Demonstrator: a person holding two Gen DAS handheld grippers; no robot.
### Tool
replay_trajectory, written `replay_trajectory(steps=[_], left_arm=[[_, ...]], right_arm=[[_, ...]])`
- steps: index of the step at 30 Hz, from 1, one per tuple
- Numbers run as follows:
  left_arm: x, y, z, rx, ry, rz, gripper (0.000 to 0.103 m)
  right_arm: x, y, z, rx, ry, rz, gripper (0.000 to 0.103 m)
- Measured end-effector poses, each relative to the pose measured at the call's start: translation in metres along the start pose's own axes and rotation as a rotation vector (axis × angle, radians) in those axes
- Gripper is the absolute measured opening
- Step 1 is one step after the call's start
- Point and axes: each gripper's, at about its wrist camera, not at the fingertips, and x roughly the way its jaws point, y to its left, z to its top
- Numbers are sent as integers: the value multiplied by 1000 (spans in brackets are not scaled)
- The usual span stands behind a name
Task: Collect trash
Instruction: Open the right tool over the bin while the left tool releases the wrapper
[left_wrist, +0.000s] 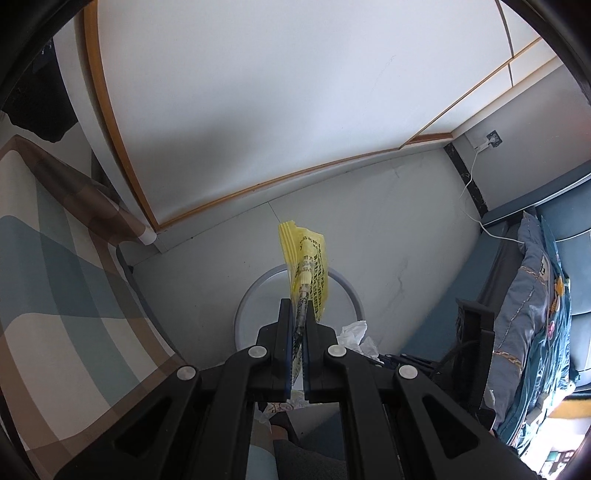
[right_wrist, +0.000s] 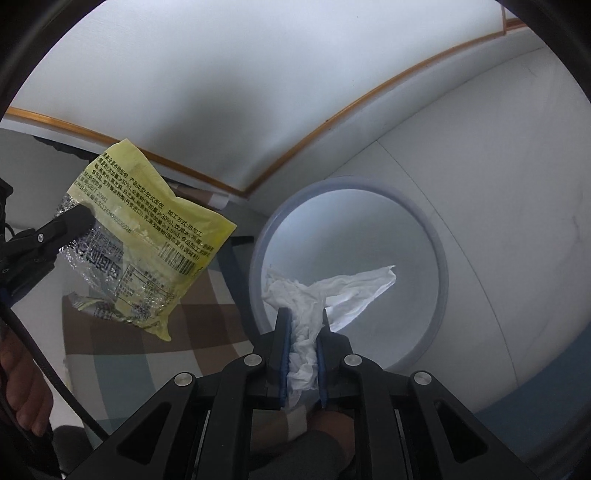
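My left gripper (left_wrist: 300, 306) is shut on a yellow and clear food wrapper (left_wrist: 308, 266) and holds it in the air above a round grey trash bin (left_wrist: 245, 299) on the floor. In the right wrist view the same wrapper (right_wrist: 147, 229) hangs at the left, pinched by the left gripper (right_wrist: 79, 218), left of the bin (right_wrist: 441, 258). My right gripper (right_wrist: 303, 315) is shut on a crumpled white tissue (right_wrist: 332, 291) and holds it over the bin's open mouth. The tissue also shows in the left wrist view (left_wrist: 356, 332).
A checked brown, blue and cream rug or cover (left_wrist: 62, 280) lies left of the bin. A white wall panel with wooden trim (left_wrist: 258, 110) stands behind it. A bed with blue bedding (left_wrist: 532, 295) is at the right, and a white cable (left_wrist: 476, 206) runs to a wall socket.
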Motion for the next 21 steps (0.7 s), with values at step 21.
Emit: replay_trajectory(steps=[21], left_arm=[[53, -14, 2, -9, 146, 22, 0]], right_arm=[[-38, -27, -13, 92, -120, -24, 70]])
